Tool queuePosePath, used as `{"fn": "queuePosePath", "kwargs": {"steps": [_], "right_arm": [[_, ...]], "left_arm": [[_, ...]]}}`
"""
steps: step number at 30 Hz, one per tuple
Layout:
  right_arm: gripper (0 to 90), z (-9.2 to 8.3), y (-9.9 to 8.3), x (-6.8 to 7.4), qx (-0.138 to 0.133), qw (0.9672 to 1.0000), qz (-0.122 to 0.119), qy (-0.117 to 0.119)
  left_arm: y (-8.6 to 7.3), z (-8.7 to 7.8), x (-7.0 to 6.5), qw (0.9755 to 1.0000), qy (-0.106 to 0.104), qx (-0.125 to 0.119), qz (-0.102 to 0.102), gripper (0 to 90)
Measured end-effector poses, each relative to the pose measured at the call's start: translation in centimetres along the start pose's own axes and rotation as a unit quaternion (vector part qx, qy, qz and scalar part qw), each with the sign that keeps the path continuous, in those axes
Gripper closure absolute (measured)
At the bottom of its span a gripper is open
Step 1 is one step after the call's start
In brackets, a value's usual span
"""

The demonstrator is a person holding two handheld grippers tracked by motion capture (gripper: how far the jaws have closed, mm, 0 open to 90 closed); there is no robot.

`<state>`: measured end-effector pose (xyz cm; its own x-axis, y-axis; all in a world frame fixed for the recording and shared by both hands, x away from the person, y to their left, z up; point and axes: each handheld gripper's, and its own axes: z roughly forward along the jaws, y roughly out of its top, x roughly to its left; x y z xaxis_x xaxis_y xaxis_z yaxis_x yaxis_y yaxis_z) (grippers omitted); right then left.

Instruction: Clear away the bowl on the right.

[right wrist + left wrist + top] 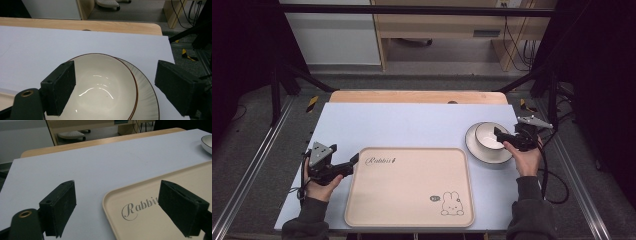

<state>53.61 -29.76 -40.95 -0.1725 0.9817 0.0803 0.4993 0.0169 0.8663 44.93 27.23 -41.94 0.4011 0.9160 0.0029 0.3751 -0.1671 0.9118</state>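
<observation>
My left gripper (354, 161) sits at the left edge of the mat, jaws spread and nothing between them. In the left gripper view the jaws straddle the near-left rounded corner of the beige tray (175, 202), one pad (62, 202) over bare mat, the other over the printed lettering. I read this as a standby pose: close enough to steady or grab the tray rim, without touching it yet.

The tray (412, 200) lies at the centre of the pale blue mat (412, 122), toward the near edge, with nothing on it. The rabbit drawing (452, 204) sits in its near-right corner. It looks laid out as the landing spot for the crockery.

Toward the right edge of the mat, just past the tray's far-right corner, the cream bowl (488, 136) stands inside a ribbed plate (482, 152); the bowl is nested off-centre, pushed to the plate's far side.

My right gripper (498, 134) hovers at the bowl's right rim. In the right gripper view its jaws stand wide, one pad (61, 87) over the bowl's (100, 90) interior, the other outside beyond the plate (147, 100), so the wall lies between them, unpinched. I judge this the approach for a rim pinch, to lift the bowl to the tray.
</observation>
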Motion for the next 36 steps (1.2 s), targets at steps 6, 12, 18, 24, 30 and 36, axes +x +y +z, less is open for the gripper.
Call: {"fn": "queuePosePath", "kwargs": {"steps": [6,12,18,24,30,36], "right_arm": [[20.6,0.5,-0.4,-0.5,0.012,0.9999,0.005,-0.005],[22.9,0.9,-0.7,-0.8,0.022,0.9997,0.013,-0.004],[24.5,1.5,-1.0,-0.9,0.038,0.9991,0.014,-0.005],[27.2,1.9,-1.2,-1.2,0.051,0.9985,0.018,-0.006],[30.3,2.3,-1.5,-1.5,0.065,0.9976,0.023,-0.01],[34.1,2.6,-1.7,-1.5,0.076,0.9967,0.027,-0.008]], "left_arm": [[0.0,0.0,0.0,1.0,0.0,0.0,0.0,14.4],[0.0,0.0,0.0,1.0,0.0,0.0,-0.001,14.5],[0.0,0.0,0.0,1.0,0.0,0.0,0.0,14.5],[0.0,0.1,0.0,1.0,0.0,0.0,-0.001,14.6],[0.0,0.1,0.0,1.0,0.001,0.001,0.0,14.7],[0.0,0.1,0.0,1.0,0.001,0.002,0.0,14.7]]}}
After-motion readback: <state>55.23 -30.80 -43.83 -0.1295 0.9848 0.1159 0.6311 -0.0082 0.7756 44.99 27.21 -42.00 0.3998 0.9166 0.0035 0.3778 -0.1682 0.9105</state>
